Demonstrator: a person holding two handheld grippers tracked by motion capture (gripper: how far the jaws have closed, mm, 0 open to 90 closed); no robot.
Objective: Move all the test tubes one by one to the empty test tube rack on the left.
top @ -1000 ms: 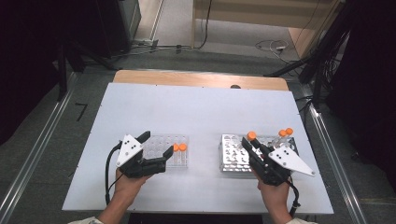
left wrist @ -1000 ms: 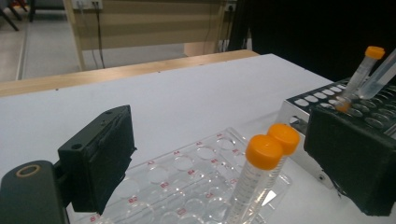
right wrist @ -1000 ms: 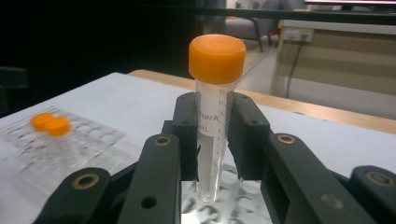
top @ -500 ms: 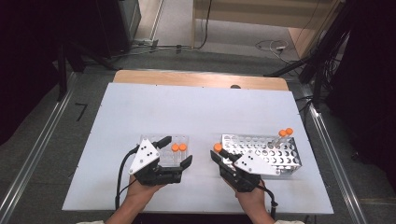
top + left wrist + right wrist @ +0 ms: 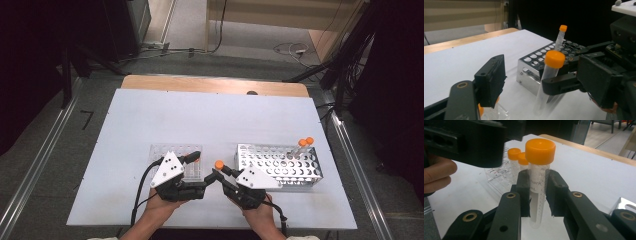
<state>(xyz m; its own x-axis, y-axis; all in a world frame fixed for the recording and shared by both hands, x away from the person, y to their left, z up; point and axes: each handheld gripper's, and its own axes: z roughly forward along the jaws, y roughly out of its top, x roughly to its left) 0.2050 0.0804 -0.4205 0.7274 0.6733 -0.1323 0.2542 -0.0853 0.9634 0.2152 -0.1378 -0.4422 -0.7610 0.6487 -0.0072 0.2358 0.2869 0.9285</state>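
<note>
At table front – right gripper (image 5: 537, 191) jaws clamp orange-capped tube (image 5: 538, 178); left gripper (image 5: 197, 172) jaws just narrowing, apart, nothing between

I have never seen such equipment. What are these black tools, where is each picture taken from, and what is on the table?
A person holds a two-jaw claw in each hand. One picture looks down from above the white table; the other two come from cameras riding on each claw. The right claw is shut on an orange-capped tube. The left claw is beside it; its jaws have just been closing, pressing on nothing. On the table are a clear plastic rack and a metal rack holding two more capped tubes.
</note>
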